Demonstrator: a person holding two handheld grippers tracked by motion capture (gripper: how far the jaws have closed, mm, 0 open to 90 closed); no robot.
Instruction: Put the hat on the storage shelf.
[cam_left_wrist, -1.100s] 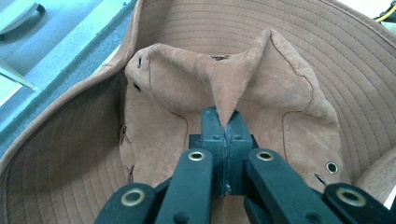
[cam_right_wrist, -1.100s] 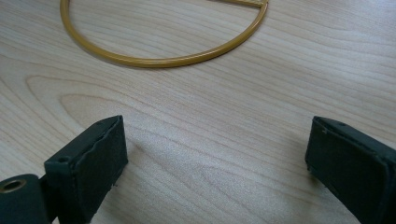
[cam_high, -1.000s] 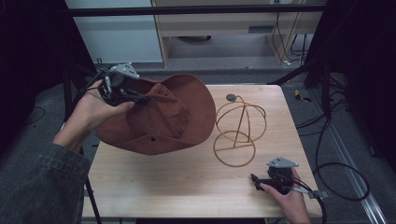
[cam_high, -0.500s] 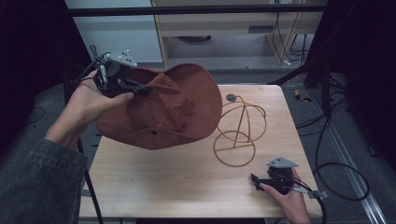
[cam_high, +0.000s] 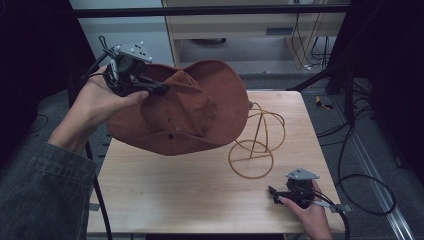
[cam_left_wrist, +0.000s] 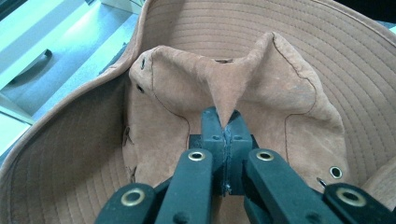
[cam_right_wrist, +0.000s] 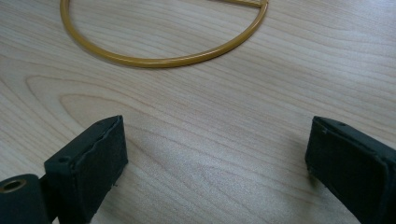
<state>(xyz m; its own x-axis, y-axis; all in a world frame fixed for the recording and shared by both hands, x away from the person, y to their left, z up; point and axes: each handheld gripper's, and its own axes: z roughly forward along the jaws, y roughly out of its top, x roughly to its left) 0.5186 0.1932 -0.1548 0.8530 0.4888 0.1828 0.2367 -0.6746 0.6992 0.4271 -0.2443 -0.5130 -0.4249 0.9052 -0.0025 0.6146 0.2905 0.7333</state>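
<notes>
The left gripper (cam_high: 159, 87) is raised above the desk's (cam_high: 165, 200) far left corner, its jaws pinched tight on a fold of the crown of a brown suede hat (cam_high: 200, 107). In the left gripper view the two pads (cam_left_wrist: 212, 135) meet with the peaked fold of leather between them, and the stitched brim curves around behind. The hat hangs in the air, tilted, over the left and middle of the desk's far half, its brim overlapping the top of a gold wire hat stand (cam_high: 257, 145) as seen from above; whether brim and wire touch is hard to tell. The stand sits on the desk right of centre, its round base ring (cam_right_wrist: 163, 58) flat on the wood. The right gripper (cam_high: 274, 192) rests near the desk's near right corner, held in the person's hand, its jaws spread wide apart over bare wood just short of the ring.
</notes>
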